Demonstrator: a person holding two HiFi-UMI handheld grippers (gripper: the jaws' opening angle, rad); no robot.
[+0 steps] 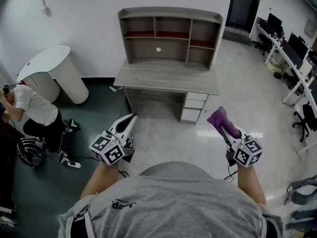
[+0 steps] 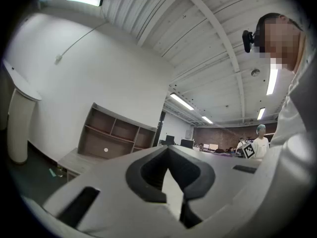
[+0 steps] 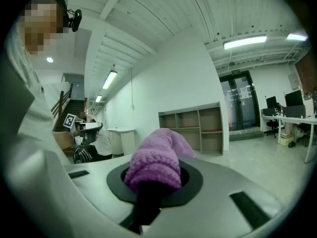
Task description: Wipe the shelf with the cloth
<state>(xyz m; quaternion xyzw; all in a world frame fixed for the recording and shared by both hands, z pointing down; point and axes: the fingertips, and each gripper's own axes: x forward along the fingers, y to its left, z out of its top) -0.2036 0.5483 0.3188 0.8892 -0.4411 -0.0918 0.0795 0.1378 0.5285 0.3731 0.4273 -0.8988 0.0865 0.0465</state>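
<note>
The cloth (image 1: 219, 118) is clamped in the right claw (image 1: 226, 129), which is closed on its lower end. The free end stands up above the jaws as a soft purple bunch. The left claw (image 1: 131, 120) has its jaws together with nothing between them. Both claws are held near the person, over the floor and well apart from the shelf (image 1: 171, 36). The shelf stands on the far side of the table (image 1: 168, 78), against the wall.

Handling, as judged:
- The cloth looks like a fleecy knit: light, limp and not fragile.
- It should fold and drag under pressure rather than slide.
- The present hold, low on the bunch, leaves a padded end free to meet the boards.
- A hold nearer the tip would put the hard jaws against the wood.

Count:
- Cloth: one.
- Shelf unit: one, with five open compartments as far as can be made out.
- Table: one, with three drawers at its right.
- Claws: two.
</note>
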